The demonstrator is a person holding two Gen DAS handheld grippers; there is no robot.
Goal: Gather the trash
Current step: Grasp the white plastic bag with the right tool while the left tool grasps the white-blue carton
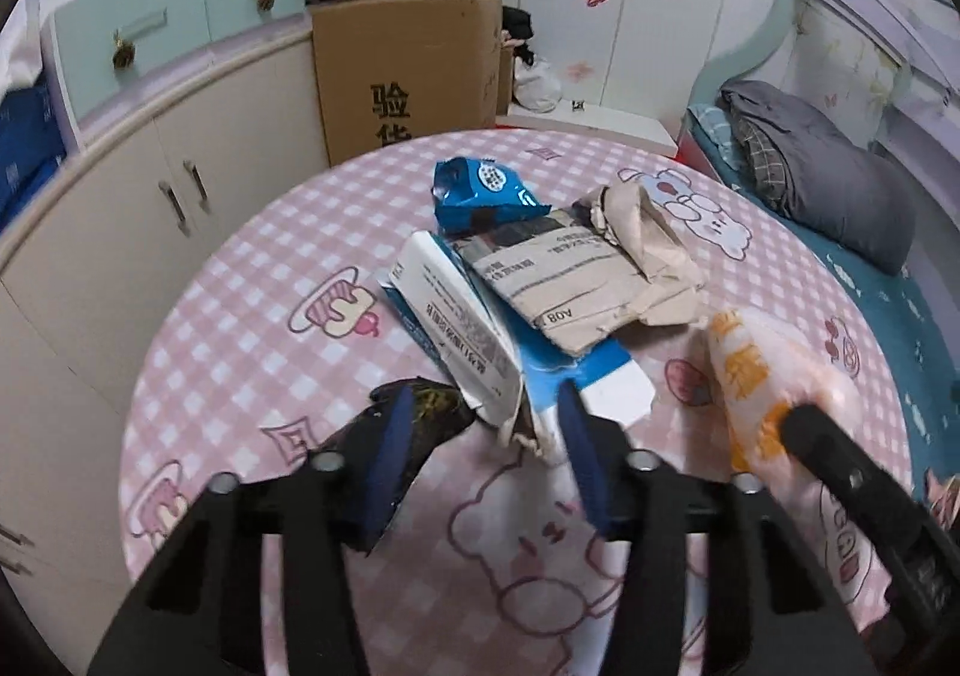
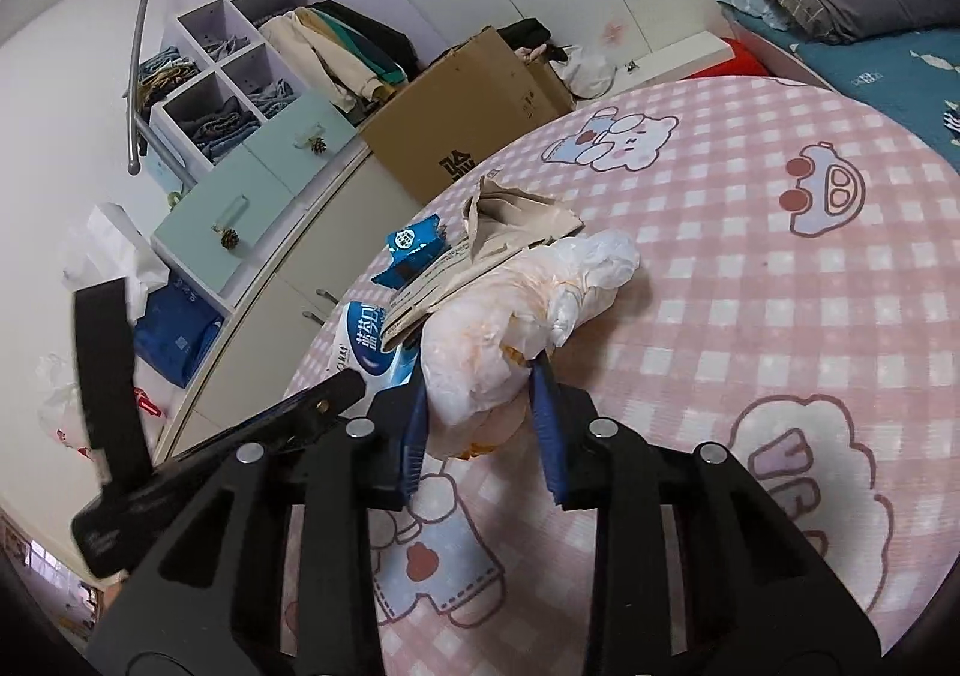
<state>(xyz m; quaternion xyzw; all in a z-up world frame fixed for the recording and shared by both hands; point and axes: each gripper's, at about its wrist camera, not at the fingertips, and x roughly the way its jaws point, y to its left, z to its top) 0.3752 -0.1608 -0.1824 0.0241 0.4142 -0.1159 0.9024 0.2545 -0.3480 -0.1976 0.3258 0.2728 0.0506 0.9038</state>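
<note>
Trash lies piled on a round table (image 1: 240, 316) with a pink checked cloth. The pile holds a blue snack wrapper (image 1: 480, 190), a torn brown paper mailer (image 1: 570, 280), a crushed white and blue box (image 1: 456, 328) and a dark wrapper (image 1: 438, 406). My left gripper (image 1: 486, 424) straddles the box's torn near end. Its right pad touches the flap, its left pad lies over the dark wrapper, and cloth shows in the gap. My right gripper (image 2: 480, 424) is shut on a crumpled white and orange plastic bag (image 2: 510, 328), which also shows in the left wrist view (image 1: 756, 376).
A large cardboard box (image 1: 408, 76) stands on the floor behind the table, beside a cream cabinet (image 1: 120, 208) with mint drawers. A bed with grey bedding (image 1: 828, 178) runs along the right. Open shelves of clothes (image 2: 228, 76) stand at the wall.
</note>
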